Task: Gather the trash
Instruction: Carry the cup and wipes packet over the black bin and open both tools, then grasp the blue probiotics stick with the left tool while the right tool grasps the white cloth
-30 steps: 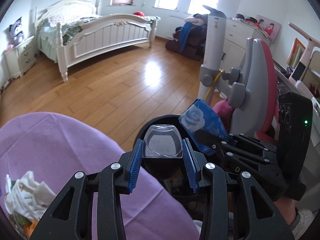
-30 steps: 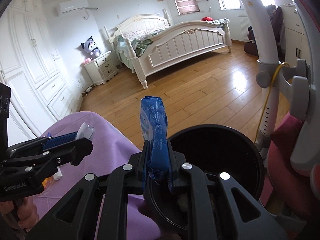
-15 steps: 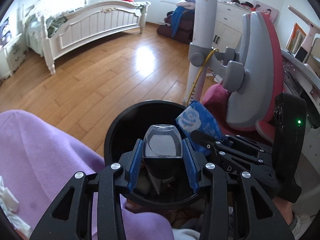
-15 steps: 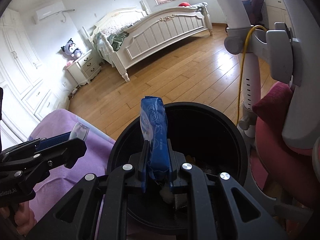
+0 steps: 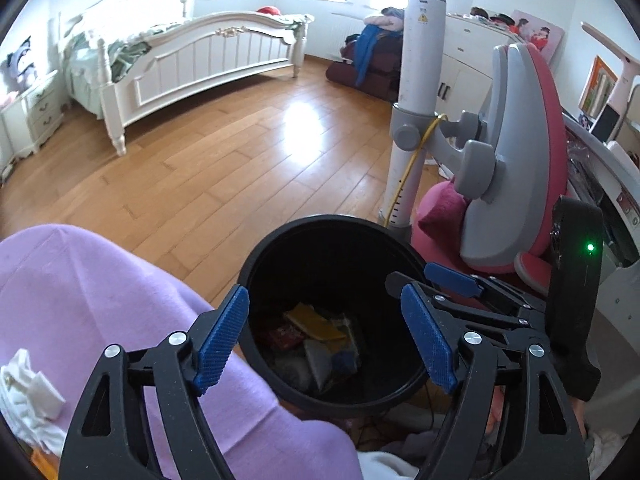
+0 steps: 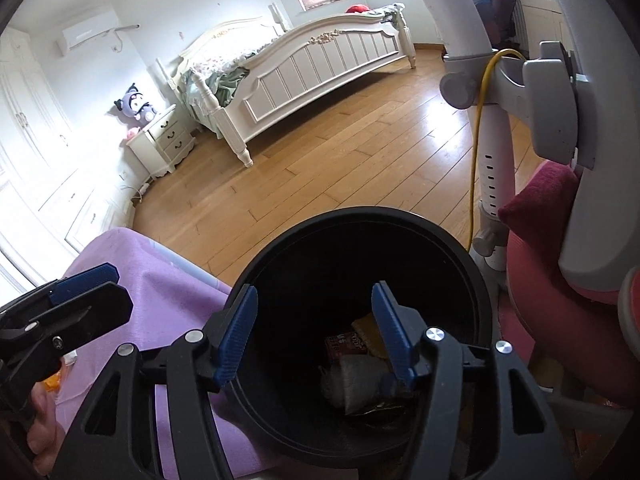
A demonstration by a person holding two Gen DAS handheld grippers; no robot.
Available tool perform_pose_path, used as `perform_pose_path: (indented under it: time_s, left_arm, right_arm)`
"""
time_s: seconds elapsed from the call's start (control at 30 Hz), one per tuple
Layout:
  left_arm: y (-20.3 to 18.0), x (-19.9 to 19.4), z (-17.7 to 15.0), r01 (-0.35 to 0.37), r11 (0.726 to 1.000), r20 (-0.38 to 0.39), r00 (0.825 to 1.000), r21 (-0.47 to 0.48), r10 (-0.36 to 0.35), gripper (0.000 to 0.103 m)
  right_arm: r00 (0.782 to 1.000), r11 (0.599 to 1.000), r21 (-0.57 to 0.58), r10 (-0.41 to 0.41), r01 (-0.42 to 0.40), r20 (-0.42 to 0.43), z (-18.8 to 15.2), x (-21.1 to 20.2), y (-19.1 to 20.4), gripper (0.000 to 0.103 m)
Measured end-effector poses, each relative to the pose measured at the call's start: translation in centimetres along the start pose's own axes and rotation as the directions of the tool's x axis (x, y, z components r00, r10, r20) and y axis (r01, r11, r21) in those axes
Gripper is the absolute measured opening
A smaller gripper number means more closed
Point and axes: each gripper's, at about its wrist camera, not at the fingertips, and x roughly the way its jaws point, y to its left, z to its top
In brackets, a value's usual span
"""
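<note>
Left wrist: left gripper (image 5: 324, 340) and right gripper (image 6: 314, 334) opening, now empty (wrappers dropped into bin (image 5: 280, 248)).

The left tongs (image 5: 324, 344) cover the near rim of the black bin (image 5: 280, 240) on both sides, and its base drops out of sight behind the tong arms. Deep between the blue pads, the trash (image 5: 320, 344) lies in shadow: a yellow packet and a red one show, while the grey pieces beside them are too dark to name. Left of the tongs, the crumpled white tissue (image 5: 28, 392) on the purple cloth (image 5: 100, 292) is cut by the picture's edge. In the right wrist view, the red packet (image 6: 344, 344) carries print too small to read, and the hand (image 6: 40, 432) behind the left tongs is mostly cropped.
</note>
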Motion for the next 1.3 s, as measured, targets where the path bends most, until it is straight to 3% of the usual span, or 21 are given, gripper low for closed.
perform_pose_path:
  time_s: [0.2, 0.33, 0.43, 0.53, 0.6, 0.67, 0.77, 0.87, 0.93, 1.07, 1.2, 1.3]
  left_arm:
    - [5.6, -4.9, -1.2, -0.062, 0.994, 0.041, 0.997, -0.092, 0.066, 0.078]
    - [11.6, -9.0, -2.5, -0.142, 0.968, 0.080, 0.984, -0.205, 0.161, 0.078]
    - [16.9, -11.6, -3.9, -0.220, 0.932, 0.079, 0.965, -0.288, 0.252, 0.078]
    - [22.1, -14.1, -5.3, -0.325, 0.877, 0.057, 0.929, -0.353, 0.367, 0.078]
    - [25.6, -15.3, -6.1, -0.358, 0.840, 0.027, 0.915, -0.408, 0.403, 0.078]
    - [28.6, -15.8, -6.8, -0.397, 0.805, -0.014, 0.900, -0.441, 0.436, 0.070]
    - [32.0, -15.4, -7.2, -0.428, 0.779, -0.089, 0.894, -0.458, 0.440, 0.057]
    - [34.2, -14.4, -7.6, -0.411, 0.783, -0.143, 0.909, -0.466, 0.392, 0.044]
    - [34.9, -13.7, -7.6, -0.413, 0.789, -0.159, 0.909, -0.456, 0.384, 0.040]
    - [36.0, -13.0, -7.5, -0.425, 0.786, -0.156, 0.904, -0.448, 0.399, 0.034]
    - [36.8, -13.0, -7.5, -0.422, 0.759, -0.146, 0.902, -0.495, 0.406, 0.023]
    - [37.2, -13.0, -7.6, -0.417, 0.753, -0.138, 0.903, -0.509, 0.407, 0.016]
  right_arm:
    - [0.996, 0.993, -0.077, 0.089, -0.091, -0.025, -0.1, 0.1, 5.3, 0.060]
    - [0.983, 0.974, -0.140, 0.174, -0.181, -0.059, -0.2, 0.6, 10.1, 0.067]
    - [0.963, 0.945, -0.194, 0.248, -0.265, -0.109, -0.3, 1.2, 14.1, 0.069]
    - [0.937, 0.901, -0.267, 0.306, -0.343, -0.168, -0.8, 1.9, 18.7, 0.072]
    - [0.914, 0.868, -0.299, 0.342, -0.396, -0.220, -1.2, 2.6, 21.5, 0.073]
    - [0.890, 0.838, -0.321, 0.364, -0.441, -0.274, -1.7, 3.3, 24.2, 0.079]
    - [0.874, 0.805, -0.364, 0.363, -0.469, -0.324, -2.5, 4.5, 27.4, 0.080]
    - [0.864, 0.786, -0.390, 0.346, -0.480, -0.367, -2.9, 5.9, 29.5, 0.080]
    - [0.857, 0.776, -0.403, 0.331, -0.486, -0.395, -3.2, 6.8, 30.6, 0.080]
    - [0.870, 0.779, -0.435, 0.277, -0.452, -0.408, -3.4, 8.6, 31.4, 0.080]
    - [0.872, 0.780, -0.444, 0.254, -0.441, -0.420, -3.8, 9.5, 31.2, 0.078]
    - [0.845, 0.761, -0.425, 0.294, -0.490, -0.447, -4.0, 9.1, 31.2, 0.051]
